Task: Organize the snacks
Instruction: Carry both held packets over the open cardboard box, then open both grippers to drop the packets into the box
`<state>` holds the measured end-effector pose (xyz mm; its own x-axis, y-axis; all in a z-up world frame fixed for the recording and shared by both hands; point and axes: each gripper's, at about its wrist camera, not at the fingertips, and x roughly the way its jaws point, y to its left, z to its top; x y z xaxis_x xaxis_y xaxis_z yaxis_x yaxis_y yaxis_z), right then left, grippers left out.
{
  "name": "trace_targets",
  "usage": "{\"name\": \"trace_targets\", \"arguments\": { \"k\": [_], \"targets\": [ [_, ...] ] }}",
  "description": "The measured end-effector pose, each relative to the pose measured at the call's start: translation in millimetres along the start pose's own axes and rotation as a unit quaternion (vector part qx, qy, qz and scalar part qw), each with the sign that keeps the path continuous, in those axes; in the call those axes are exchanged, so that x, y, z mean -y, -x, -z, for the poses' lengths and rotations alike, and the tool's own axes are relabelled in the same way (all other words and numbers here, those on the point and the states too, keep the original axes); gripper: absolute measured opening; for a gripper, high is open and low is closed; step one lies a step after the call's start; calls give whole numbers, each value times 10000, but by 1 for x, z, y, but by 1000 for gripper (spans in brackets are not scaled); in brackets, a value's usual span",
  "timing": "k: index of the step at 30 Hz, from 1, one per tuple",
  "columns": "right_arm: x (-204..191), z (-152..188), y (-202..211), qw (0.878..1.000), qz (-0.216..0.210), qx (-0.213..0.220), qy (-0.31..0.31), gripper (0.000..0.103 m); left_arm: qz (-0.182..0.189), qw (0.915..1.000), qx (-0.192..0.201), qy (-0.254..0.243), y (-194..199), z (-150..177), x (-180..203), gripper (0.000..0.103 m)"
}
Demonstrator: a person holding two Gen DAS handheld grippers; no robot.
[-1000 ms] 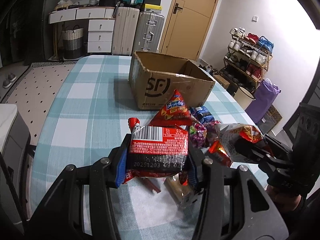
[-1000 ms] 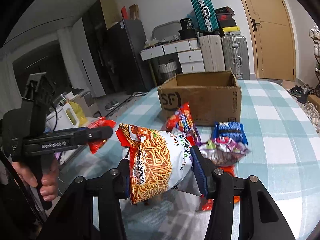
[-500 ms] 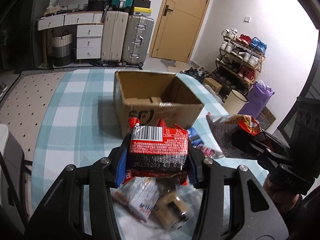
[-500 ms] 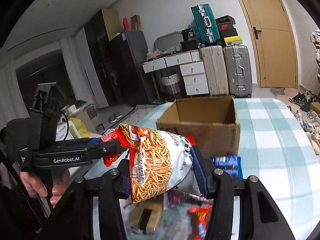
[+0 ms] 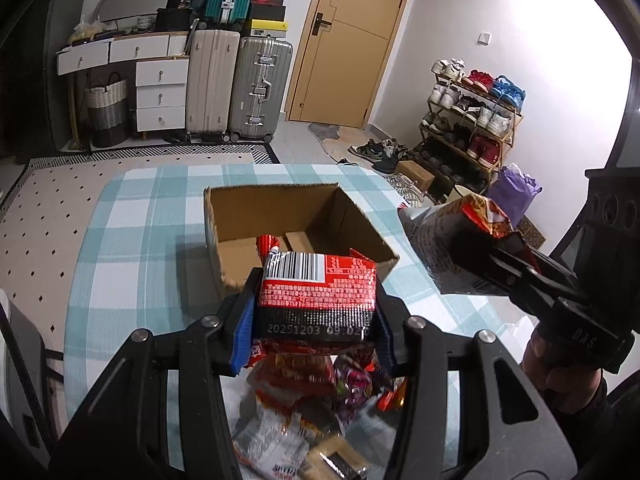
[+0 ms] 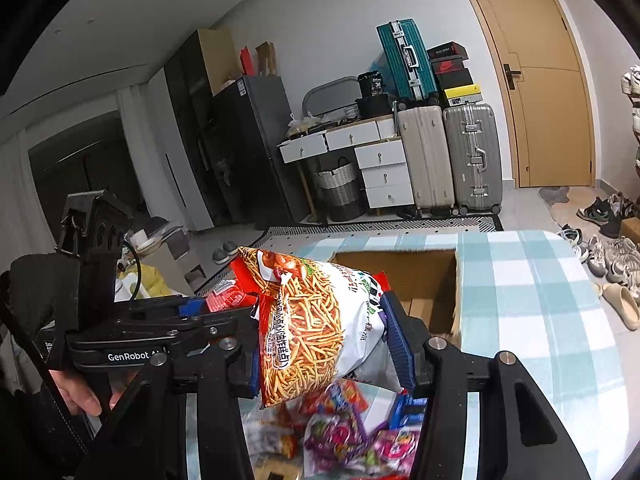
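Left wrist view, left hand-held gripper (image 5: 316, 320) clamping red snack packet (image 5: 318, 294), right hand-held gripper (image 6: 326, 340) clamping noodle-snack bag (image 6: 308, 320), open cardboard box (image 5: 280, 216) on checked bench (image 5: 128, 240).

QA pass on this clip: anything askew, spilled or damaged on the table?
Nothing spilled or torn. The cardboard box sits upright and open, its near rim ragged. Loose snack packets lie in a jumbled heap below the grippers. The red packet and noodle-snack bag are gripped cleanly, slightly squeezed.
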<state>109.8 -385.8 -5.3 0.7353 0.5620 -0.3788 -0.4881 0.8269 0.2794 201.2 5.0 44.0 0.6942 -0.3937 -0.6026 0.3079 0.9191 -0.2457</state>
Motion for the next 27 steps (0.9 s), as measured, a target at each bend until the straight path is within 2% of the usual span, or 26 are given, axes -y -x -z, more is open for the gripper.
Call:
{"name": "trace_targets", "arguments": {
  "k": [10, 17, 27],
  "targets": [
    [16, -34, -35, 9999, 4, -93, -80, 50, 38, 9997, -165, -186, -40, -52, 7, 45],
    [39, -48, -68, 9996, 24, -242, -160, 50, -15, 9996, -276, -111, -77, -79, 1, 45],
    [76, -41, -112, 9981, 163, -550, -238, 50, -81, 9982, -581, -83, -133, -89, -8, 45]
  ]
}}
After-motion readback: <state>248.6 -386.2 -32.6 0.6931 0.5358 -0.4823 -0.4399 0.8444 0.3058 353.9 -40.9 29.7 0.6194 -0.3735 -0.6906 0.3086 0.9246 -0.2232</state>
